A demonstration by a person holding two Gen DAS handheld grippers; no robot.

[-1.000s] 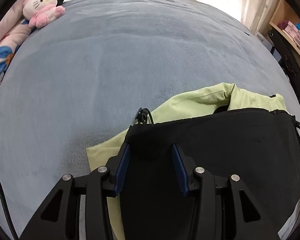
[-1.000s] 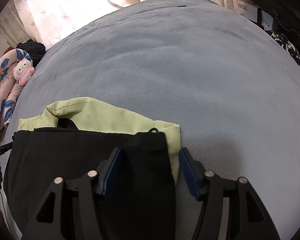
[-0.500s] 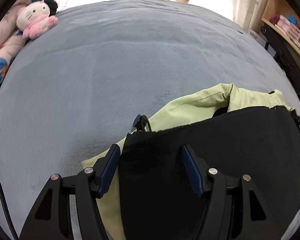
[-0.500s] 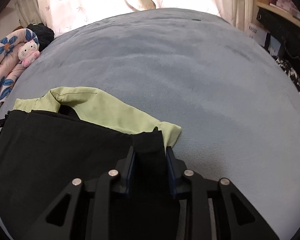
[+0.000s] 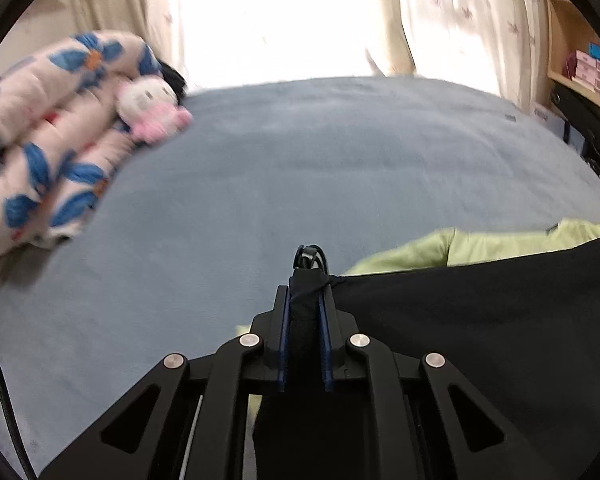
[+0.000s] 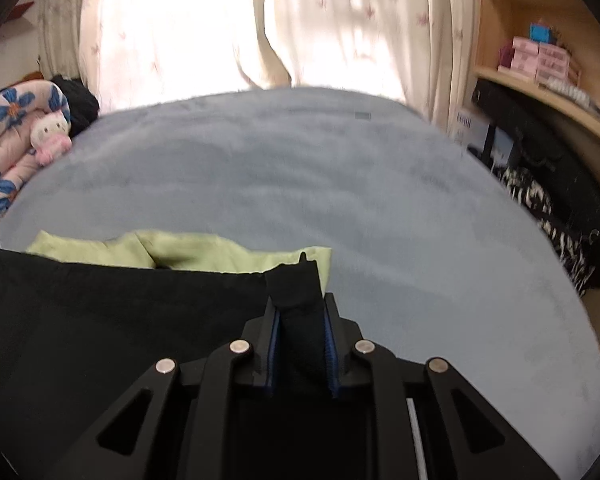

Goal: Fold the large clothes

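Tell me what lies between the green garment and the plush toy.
Only bare blue-grey blanket: in the right wrist view nothing sits between the green garment and the plush toy. The left wrist view agrees.

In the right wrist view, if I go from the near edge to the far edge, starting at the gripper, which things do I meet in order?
Right gripper, closing on the black garment → light green garment → blue-grey bed cover → curtains.
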